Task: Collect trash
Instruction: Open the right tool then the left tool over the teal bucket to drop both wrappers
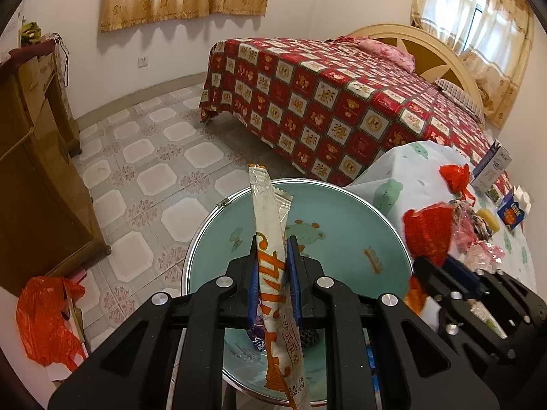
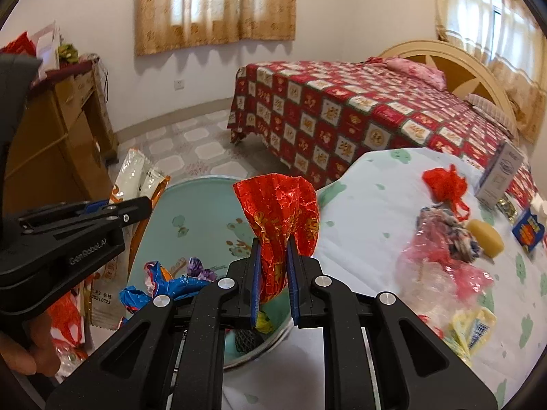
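left hand-held gripper (image 1: 272, 266) is clamped on a long white-orange wrapper (image 1: 268, 218) at lower centre, above the teal basin (image 1: 342, 218). right hand-held gripper (image 2: 273, 270) pinches a red foil wrapper (image 2: 278, 205) at the basin's right edge.

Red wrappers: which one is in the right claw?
The crinkled red foil wrapper with gold print, pinched upright by the right claw over the basin. The knotted red bag lies untouched on the table.

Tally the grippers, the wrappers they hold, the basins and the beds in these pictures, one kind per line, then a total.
Grippers: 2 (left gripper, right gripper)
Held wrappers: 2 (white-and-orange snack wrapper, red foil wrapper)
Basins: 1 (teal basin)
Beds: 1 (bed)
Total: 6
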A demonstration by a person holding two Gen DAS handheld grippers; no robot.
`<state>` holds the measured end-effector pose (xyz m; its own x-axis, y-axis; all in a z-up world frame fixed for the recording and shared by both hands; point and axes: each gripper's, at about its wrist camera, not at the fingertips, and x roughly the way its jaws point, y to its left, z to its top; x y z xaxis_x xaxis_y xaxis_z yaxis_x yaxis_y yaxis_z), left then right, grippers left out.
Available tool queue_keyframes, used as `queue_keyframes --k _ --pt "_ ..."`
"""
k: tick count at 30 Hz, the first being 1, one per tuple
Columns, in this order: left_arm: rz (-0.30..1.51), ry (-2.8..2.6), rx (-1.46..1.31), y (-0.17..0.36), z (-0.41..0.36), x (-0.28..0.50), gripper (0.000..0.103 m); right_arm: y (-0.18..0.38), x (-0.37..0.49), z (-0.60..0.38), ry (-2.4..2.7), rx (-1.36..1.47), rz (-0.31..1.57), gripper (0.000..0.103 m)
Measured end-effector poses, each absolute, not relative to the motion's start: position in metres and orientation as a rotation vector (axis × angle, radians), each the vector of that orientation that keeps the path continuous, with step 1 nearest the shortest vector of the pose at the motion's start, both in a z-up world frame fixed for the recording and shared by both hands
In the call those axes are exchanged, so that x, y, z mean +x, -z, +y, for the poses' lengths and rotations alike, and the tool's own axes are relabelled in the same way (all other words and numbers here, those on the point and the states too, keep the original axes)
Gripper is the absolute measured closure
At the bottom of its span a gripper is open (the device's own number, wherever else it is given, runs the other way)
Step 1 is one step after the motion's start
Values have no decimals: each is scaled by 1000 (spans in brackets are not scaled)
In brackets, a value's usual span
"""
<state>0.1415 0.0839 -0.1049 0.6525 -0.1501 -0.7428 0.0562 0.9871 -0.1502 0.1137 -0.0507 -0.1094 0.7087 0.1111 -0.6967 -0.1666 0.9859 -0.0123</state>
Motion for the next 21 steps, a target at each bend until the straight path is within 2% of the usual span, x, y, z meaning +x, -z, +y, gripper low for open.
queue_keyframes --k 7,8,10,21 --pt "873 102 -122 111 87 145 88 121 131 -45 -194 -28 837 85" --pt "874 102 -122 111 87 146 88 122 131 -44 -198 -27 842 83" --pt "873 100 -119 111 87 146 88 122 130 -45 -203 -15 841 68" --pt "870 92 -108 115 84 147 88 110 114 -65 -127 38 789 68"
